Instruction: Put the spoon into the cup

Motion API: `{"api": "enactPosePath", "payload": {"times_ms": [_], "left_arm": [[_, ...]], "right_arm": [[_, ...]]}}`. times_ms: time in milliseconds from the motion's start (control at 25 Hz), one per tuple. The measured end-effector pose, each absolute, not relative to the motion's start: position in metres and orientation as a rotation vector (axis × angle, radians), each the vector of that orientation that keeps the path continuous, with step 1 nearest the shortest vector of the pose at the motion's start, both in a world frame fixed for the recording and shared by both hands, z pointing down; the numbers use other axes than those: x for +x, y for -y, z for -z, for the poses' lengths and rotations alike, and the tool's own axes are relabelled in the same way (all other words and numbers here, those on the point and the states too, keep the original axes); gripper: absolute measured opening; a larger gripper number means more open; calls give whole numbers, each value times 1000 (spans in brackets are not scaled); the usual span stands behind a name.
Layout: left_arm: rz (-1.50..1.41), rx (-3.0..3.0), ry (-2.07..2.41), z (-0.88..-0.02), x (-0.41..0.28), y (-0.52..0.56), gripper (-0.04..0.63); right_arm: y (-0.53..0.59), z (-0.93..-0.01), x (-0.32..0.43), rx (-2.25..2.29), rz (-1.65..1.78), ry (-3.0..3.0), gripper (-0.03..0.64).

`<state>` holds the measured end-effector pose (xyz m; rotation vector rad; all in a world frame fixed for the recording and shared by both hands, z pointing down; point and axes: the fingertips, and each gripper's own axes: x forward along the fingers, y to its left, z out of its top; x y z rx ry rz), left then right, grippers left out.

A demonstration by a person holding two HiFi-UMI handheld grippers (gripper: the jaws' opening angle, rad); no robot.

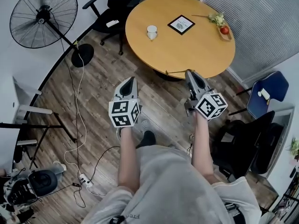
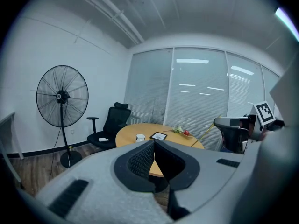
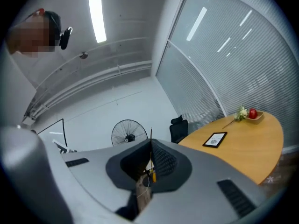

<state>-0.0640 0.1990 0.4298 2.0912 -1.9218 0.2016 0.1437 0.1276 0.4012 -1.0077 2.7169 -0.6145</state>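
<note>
The left gripper [image 1: 132, 80] is clenched on nothing. The right gripper [image 1: 190, 73] grasps the spoon [image 1: 177, 72], which sticks out toward 9 o'clock. The cup [image 1: 152, 31] stands on the round table [image 1: 196, 50], at 12 o'clock from the 2 grippers.

left tool [image 1: 131, 81] closed, right tool [image 1: 190, 74] gripping spoon [image 1: 176, 72]
</note>
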Motion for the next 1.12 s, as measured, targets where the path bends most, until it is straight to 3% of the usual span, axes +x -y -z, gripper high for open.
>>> {"api": "enactPosePath", "payload": {"times_ms": [680, 1120], "left_arm": [[-147, 2130, 1851, -430, -173, -112, 8], [-130, 2102, 1877, -432, -203, -104, 8]], "right_arm": [[-56, -387, 54, -1079, 582, -2714, 2], [-34, -389, 40, -1080, 607, -2669, 2]]}}
